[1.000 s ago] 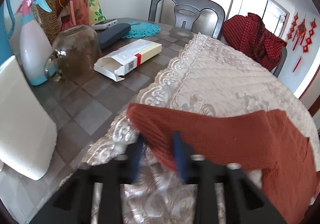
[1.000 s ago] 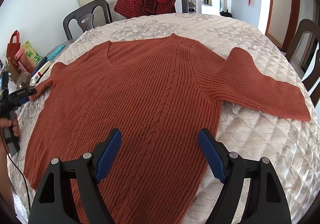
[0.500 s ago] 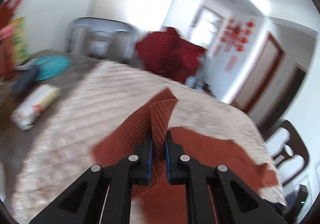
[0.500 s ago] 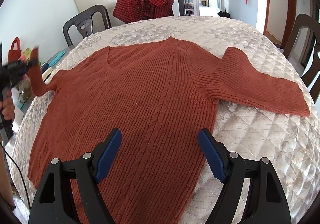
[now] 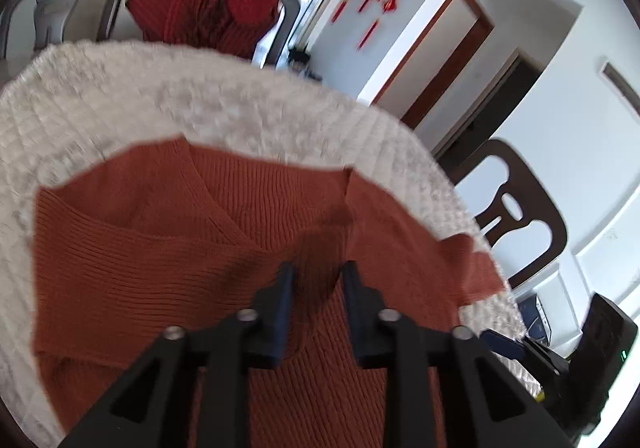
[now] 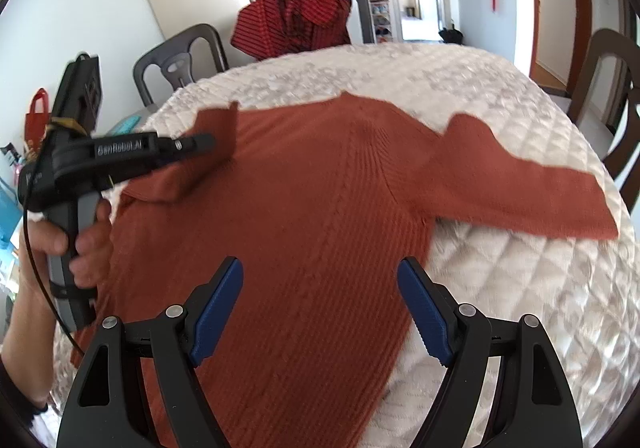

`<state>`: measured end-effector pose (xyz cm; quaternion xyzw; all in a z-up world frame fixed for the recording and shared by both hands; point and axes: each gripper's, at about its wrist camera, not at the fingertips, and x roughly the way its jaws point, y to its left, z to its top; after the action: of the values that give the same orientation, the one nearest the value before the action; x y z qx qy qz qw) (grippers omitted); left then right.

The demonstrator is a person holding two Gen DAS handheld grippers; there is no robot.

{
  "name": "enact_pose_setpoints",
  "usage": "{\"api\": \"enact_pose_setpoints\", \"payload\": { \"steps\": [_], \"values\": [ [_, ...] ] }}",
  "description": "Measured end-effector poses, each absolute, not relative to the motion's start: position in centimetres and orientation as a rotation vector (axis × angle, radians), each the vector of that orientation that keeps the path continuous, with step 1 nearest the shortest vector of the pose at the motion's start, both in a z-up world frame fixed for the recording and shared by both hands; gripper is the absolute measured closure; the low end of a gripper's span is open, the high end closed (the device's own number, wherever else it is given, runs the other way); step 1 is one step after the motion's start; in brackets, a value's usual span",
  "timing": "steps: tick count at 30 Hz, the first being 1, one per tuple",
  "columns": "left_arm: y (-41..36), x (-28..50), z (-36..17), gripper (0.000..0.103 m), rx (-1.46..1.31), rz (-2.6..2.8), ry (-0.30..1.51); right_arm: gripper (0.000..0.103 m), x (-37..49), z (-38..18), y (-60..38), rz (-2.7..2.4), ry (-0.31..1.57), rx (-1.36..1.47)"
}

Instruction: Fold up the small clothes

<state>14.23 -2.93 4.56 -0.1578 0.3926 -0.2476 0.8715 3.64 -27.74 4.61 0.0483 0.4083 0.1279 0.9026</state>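
Observation:
A rust-orange ribbed sweater (image 6: pixel 320 208) lies flat, front up, on a white quilted table cover (image 6: pixel 520 288). Its left sleeve (image 5: pixel 132 280) is folded in across the chest; the other sleeve (image 6: pixel 520 184) lies spread to the right. My left gripper (image 5: pixel 318 276) hovers over the folded sleeve with its jaws parted and nothing between them; it also shows in the right wrist view (image 6: pixel 208 142), held by a hand. My right gripper (image 6: pixel 320 280) is wide open and empty, above the sweater's lower body.
A red checked garment (image 6: pixel 296 20) hangs on a grey chair at the table's far side. Another grey chair (image 6: pixel 180 60) stands far left and a dark wooden chair (image 6: pixel 612 88) on the right. Red bags (image 6: pixel 36 116) are at the left edge.
My left gripper carried the left sleeve over the chest, laid it down and opened. The right gripper stayed open and barely moved.

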Motion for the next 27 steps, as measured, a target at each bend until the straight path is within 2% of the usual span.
{"api": "enact_pose_setpoints", "payload": {
  "steps": [3, 6, 9, 13, 14, 16, 17, 20, 21, 22, 23, 27],
  "values": [
    [-0.3, 12.9, 6.3, 0.056, -0.318, -0.445, 0.720, 0.023, 4.3, 5.1, -27.2, 0.306, 0.837, 0.114],
    [2.9, 12.7, 6.6, 0.056, -0.285, -0.281, 0.689, 0.023, 5.5, 5.5, -26.3, 0.360, 0.834, 0.142],
    [5.9, 13.6, 5.4, 0.056, -0.280, -0.151, 0.739, 0.025, 7.3, 5.4, -25.1, 0.402, 0.841, 0.159],
    [7.7, 15.4, 3.2, 0.058, -0.283, -0.100, 0.831, 0.049, 11.2, 4.2, -23.7, 0.448, 0.908, 0.195],
    [7.7, 15.7, 2.6, 0.058, -0.284, -0.108, 0.852, 0.050, 12.1, 3.8, -23.3, 0.450, 0.931, 0.195],
    [7.3, 16.3, 1.8, 0.066, -0.286, -0.128, 0.885, 0.050, 13.6, 3.0, -22.9, 0.439, 0.966, 0.194],
    [7.1, 16.6, 1.4, 0.075, -0.281, -0.141, 0.900, 0.050, 14.4, 2.5, -22.6, 0.438, 0.984, 0.192],
    [6.6, 16.6, 1.0, 0.091, -0.240, -0.159, 0.881, 0.053, 16.0, 1.6, -22.1, 0.439, 1.001, 0.182],
    [6.5, 16.5, 1.1, 0.093, -0.234, -0.163, 0.871, 0.063, 16.3, 1.7, -21.9, 0.437, 0.994, 0.167],
    [6.5, 16.3, 1.3, 0.093, -0.234, -0.170, 0.859, 0.083, 16.6, 1.6, -21.6, 0.442, 1.001, 0.154],
    [6.9, 16.1, 1.4, 0.093, -0.246, -0.182, 0.840, 0.095, 16.9, 1.6, -21.6, 0.452, 1.013, 0.162],
    [8.6, 16.0, 1.9, 0.094, -0.314, -0.202, 0.774, 0.098, 17.2, 3.1, -21.9, 0.491, 0.948, 0.204]
  ]
}}
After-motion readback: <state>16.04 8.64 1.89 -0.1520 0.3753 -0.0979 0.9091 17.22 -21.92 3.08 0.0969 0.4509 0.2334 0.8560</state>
